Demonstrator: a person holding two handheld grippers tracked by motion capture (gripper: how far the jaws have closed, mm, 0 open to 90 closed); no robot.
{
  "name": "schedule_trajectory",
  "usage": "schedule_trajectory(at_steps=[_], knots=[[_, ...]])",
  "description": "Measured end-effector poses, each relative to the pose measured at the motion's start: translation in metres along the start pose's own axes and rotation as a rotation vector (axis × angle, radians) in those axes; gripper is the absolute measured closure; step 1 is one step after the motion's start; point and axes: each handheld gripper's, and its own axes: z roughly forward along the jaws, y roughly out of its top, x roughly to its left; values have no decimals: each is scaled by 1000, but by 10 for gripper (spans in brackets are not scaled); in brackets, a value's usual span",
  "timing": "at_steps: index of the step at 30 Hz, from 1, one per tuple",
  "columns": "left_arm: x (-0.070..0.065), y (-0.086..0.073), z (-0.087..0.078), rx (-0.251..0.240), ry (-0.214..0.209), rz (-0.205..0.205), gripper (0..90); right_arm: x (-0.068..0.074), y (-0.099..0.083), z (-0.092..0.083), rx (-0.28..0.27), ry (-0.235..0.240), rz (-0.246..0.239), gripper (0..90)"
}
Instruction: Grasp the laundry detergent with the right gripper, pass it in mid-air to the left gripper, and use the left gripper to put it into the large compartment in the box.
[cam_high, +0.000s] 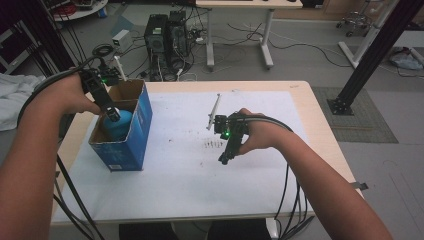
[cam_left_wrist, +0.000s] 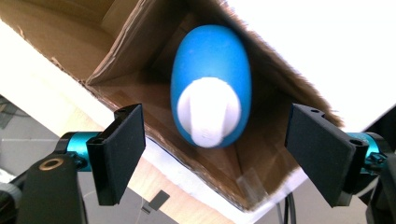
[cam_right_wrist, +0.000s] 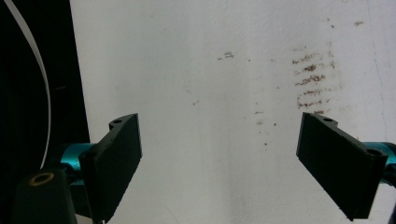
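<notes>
A blue egg-shaped object (cam_high: 123, 125) with a white patch on it (cam_left_wrist: 211, 84) lies inside an open blue cardboard box (cam_high: 142, 131) at the table's left. My left gripper (cam_high: 114, 114) hangs over the box's open top, jaws open, and the pads stand apart on either side of the object without touching it (cam_left_wrist: 215, 140). My right gripper (cam_high: 223, 159) hovers over the white sheet (cam_high: 180, 170) near the table's middle, pointing down. Its jaws are open with nothing between them (cam_right_wrist: 219, 158).
A thin white stick (cam_high: 215, 112) lies on the sheet just behind the right hand. Dark smudges (cam_right_wrist: 312, 79) mark the paper by the right gripper. Cables trail from both grippers off the table's front edge. Computer towers (cam_high: 165, 35) and desk legs stand on the floor beyond.
</notes>
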Motion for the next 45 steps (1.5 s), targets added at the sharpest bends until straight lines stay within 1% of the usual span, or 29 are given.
schedule_trajectory(at_steps=[5, 6, 7, 10, 11, 15, 16, 18, 19, 20, 23, 24, 25, 27, 28, 29, 30, 33, 34, 35, 36, 37, 38, 40, 41, 42, 43, 44, 45], knots=[[-7, 4, -18, -9, 12, 20, 182, -1, -1, -4, -1, -1, 7, 134], [-7, 4, -18, -9, 12, 20, 182, -1, -1, -4, -1, -1, 7, 134], [-11, 7, -27, -14, 13, 45, 182, -1, -2, -4, -5, -2, 2, 134], [-19, 13, -36, -24, 5, 82, 169, -1, -3, -7, -3, -1, 7, 134], [-19, 13, -36, -24, 5, 82, 168, -1, -3, -7, -3, -1, 7, 134], [-33, 25, -42, -25, -7, 150, 156, -1, -3, -11, -6, -5, 9, 134], [-36, 28, -42, -27, -12, 167, 138, -2, -3, -12, -8, -6, 6, 134], [-36, 28, -42, -27, -12, 167, 125, -2, -3, -14, -5, -6, 7, 134], [-48, 39, -38, -20, -28, 224, 125, -2, -3, -14, -5, -6, 7, 134], [-51, 42, -36, -12, -32, 238, 125, -2, -4, -17, 0, -10, 13, 134], [-59, 51, -29, 1, -39, 272, 109, -4, -5, -20, 7, -10, 12, 134], [-62, 55, -26, 5, -46, 292, 109, -4, -5, -20, 4, -13, 4, 134], [-65, 57, -24, 4, -56, 306, 110, -5, -6, -21, 6, -12, 9, 134], [-72, 63, -18, 4, -61, 343, 107, -5, -7, -23, 16, -16, 14, 134], [-72, 63, -18, 4, -61, 343, 91, -5, -7, -23, 16, -16, 14, 134], [-79, 68, -12, 11, -75, 367, 91, -5, -8, -24, 18, -18, 18, 134], [-82, 70, -9, 15, -71, 384, 91, -6, -8, -25, 25, -18, 22, 134], [-94, 77, 0, 30, -93, 439, 90, -6, -9, -27, 36, -21, 18, 134], [-98, 79, 4, 34, -97, 458, 90, -5, -9, -28, 39, -19, 24, 134], [-102, 81, 7, 40, -105, 470, 91, -5, -10, -29, 43, -20, 24, 134], [-102, 81, 7, 40, -105, 470, 91, -5, -10, -29, 43, -20, 24, 134], [-107, 84, 14, 57, -114, 492, 91, -5, -10, -29, 48, -18, 19, 134], [-110, 86, 18, 63, -119, 504, 90, -4, -11, -29, 61, -37, 3, 134], [-111, 88, 22, 70, -125, 510, 90, -3, -11, -28, 63, -34, 9, 134], [-116, 91, 32, 71, -139, 524, 90, -3, -13, -25, 75, -37, 2, 134], [-118, 92, 36, 75, -147, 525, 88, -3, -13, -24, 76, -38, 2, 134], [-120, 93, 40, 75, -146, 530, 78, -2, -13, -23, 74, -33, 18, 134], [-122, 94, 44, 78, -147, 534, 69, -3, -14, -23, 83, -41, 0, 134], [-123, 94, 48, 87, -156, 532, 69, -2, -14, -21, 78, -35, 15, 134]])
